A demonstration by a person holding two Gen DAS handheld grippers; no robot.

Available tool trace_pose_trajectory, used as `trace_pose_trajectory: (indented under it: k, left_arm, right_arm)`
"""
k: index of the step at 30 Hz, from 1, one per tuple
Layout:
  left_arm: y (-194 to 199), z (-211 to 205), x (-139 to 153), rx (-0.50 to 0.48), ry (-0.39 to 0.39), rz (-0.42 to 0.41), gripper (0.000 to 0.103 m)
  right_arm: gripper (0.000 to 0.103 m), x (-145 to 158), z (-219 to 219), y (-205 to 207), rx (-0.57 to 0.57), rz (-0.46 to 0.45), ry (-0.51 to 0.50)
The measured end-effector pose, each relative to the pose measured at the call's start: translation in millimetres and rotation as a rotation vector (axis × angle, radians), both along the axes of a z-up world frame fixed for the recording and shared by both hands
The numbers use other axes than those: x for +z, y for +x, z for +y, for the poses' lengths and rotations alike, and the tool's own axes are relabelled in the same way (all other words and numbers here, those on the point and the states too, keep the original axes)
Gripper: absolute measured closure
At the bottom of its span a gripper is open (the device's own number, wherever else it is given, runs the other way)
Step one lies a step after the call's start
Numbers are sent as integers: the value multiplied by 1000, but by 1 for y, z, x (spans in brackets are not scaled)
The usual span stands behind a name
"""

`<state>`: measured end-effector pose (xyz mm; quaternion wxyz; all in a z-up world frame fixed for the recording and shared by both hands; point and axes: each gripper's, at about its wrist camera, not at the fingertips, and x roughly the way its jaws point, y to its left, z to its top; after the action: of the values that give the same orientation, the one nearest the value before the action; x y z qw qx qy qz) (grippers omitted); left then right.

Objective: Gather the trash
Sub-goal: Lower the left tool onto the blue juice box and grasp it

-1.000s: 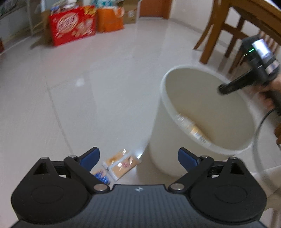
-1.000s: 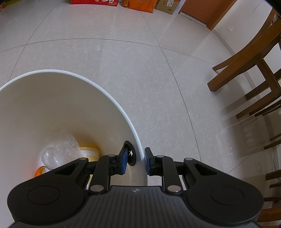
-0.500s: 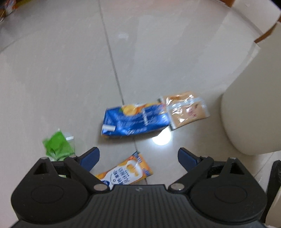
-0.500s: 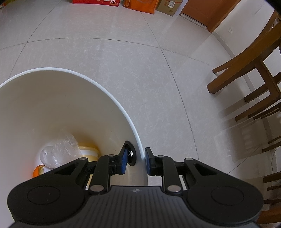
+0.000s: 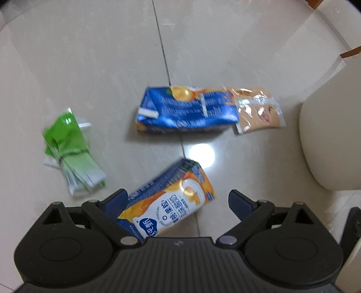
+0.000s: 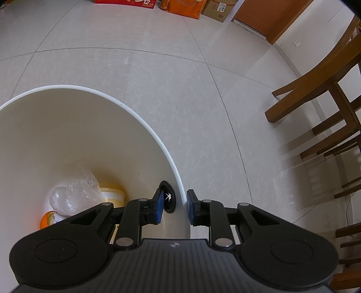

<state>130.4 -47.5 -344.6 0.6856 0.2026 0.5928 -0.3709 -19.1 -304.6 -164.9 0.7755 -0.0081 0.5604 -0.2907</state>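
Observation:
My left gripper (image 5: 177,195) points down at the floor and stands open. An orange and blue yogurt carton (image 5: 171,207) lies between its fingers, close to the left finger, with no pad pressing on it. Farther off lie a flattened blue carton (image 5: 187,110), a tan wrapper (image 5: 259,110) and a crumpled green wrapper (image 5: 70,144). The white bin (image 5: 334,135) stands at the right. My right gripper (image 6: 174,202) straddles the bin's rim (image 6: 144,121), one finger inside and one outside, shut on the wall. Clear plastic (image 6: 74,193) and a yellow cup (image 6: 112,195) lie inside the bin.
Pale floor tiles surround the bin. Wooden chairs (image 6: 315,90) stand to the right of it. Red and orange boxes (image 6: 180,6) line the far wall beside a brown door (image 6: 270,15).
My left gripper has swung from facing across the room down to the floor and sunk toward the trash, so the orange carton now lies between its fingers. The right gripper has kept still.

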Motion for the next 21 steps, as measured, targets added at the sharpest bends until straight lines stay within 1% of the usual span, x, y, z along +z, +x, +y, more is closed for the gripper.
trace_pose_trajectory:
  k: [2, 4, 8, 14, 16, 17, 18, 21]
  left_arm:
    - [-6, 3, 1, -6, -14, 29, 8]
    - [-14, 3, 1, -34, -12, 22, 8]
    - [-28, 0, -1, -100, 13, -30, 7]
    - [-42, -9, -8, -241, 82, -130, 7]
    - [-45, -10, -10, -272, 100, -138, 7]
    - [-47, -10, -9, -277, 102, -134, 7]
    - [-50, -8, -6, -286, 87, -119, 8]
    - [-58, -5, 2, -313, 24, -57, 7]
  right_arm:
    - [77, 0, 0, 0, 1, -1, 0]
    - [77, 0, 0, 0, 1, 0, 0]
    - [77, 0, 1, 1, 2, 1, -2]
    - [77, 1, 0, 1, 2, 0, -1]
    - [77, 2, 0, 1, 4, 0, -2]
    - [77, 2, 0, 1, 3, 0, -2]
    - [77, 2, 0, 1, 3, 0, -2]
    - [77, 2, 0, 1, 2, 0, -2]
